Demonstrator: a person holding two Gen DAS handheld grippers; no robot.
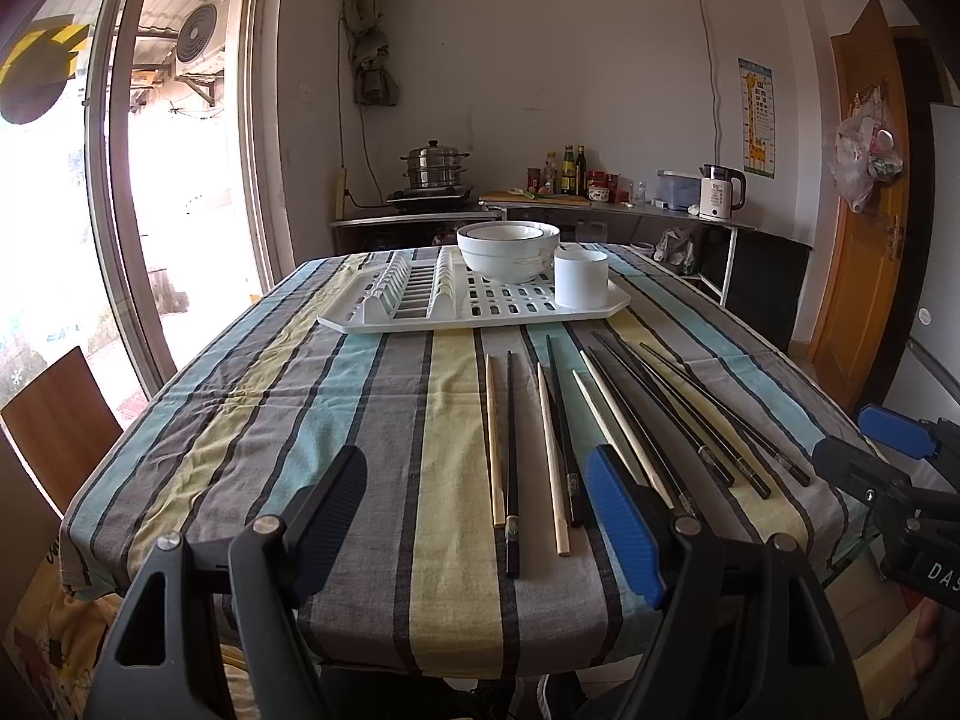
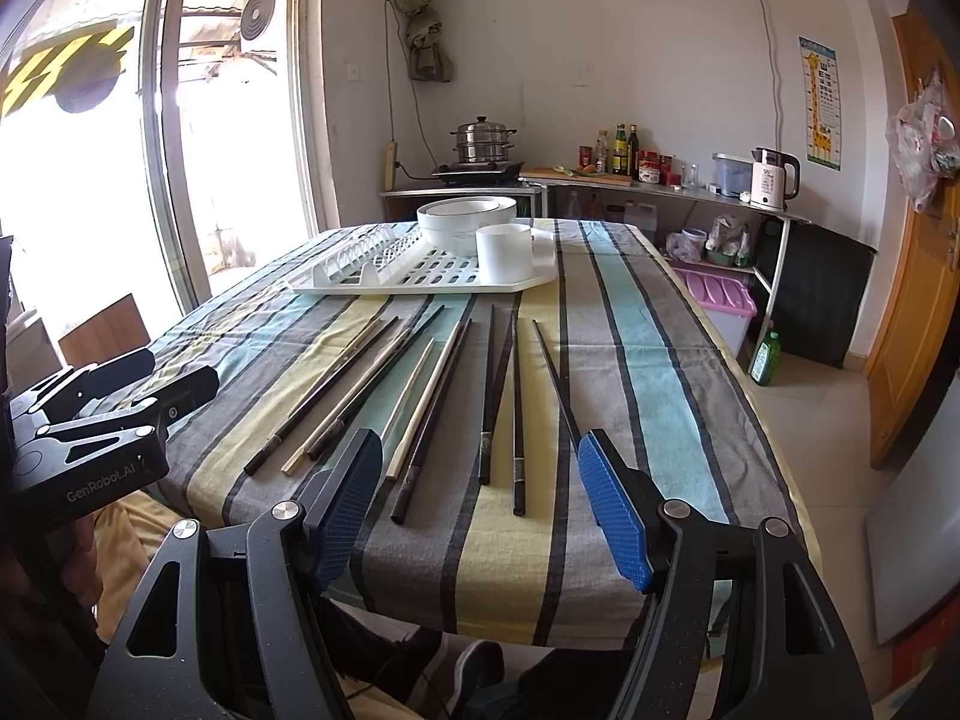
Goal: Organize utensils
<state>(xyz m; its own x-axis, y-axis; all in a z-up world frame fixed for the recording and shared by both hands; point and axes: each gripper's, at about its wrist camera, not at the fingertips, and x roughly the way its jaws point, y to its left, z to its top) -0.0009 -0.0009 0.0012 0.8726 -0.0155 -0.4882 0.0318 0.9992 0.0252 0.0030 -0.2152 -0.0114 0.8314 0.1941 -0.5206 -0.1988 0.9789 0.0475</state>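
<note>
A table covered by a striped cloth of grey, yellow and pale blue bands (image 1: pixel 360 420) is seen from its near edge in both wrist views. The left gripper (image 1: pixel 480 516) is held low over that edge with its black and blue-padded fingers spread wide and nothing between them. The right gripper (image 2: pixel 480 498) is likewise held released and empty, its blue pads wide apart, just above the near ends of the utensils.

A loose row of long chopsticks, some black lacquered (image 1: pixel 512 468) and some pale wooden (image 1: pixel 552 456), is laid on the cloth between the grippers and the rack, their tips pointing away from the cameras. Several on the right side of the row are crossed or overlapped (image 2: pixel 420 396); those on the left are laid nearly parallel.

Beyond them, a white plastic slotted dish rack tray (image 1: pixel 384 318) is set on the cloth. Stacked white ceramic bowls (image 1: pixel 510 252) are placed on it, and a white cylindrical cup (image 1: pixel 581 279) is stood upright just beside the bowls at the tray's right corner.
</note>
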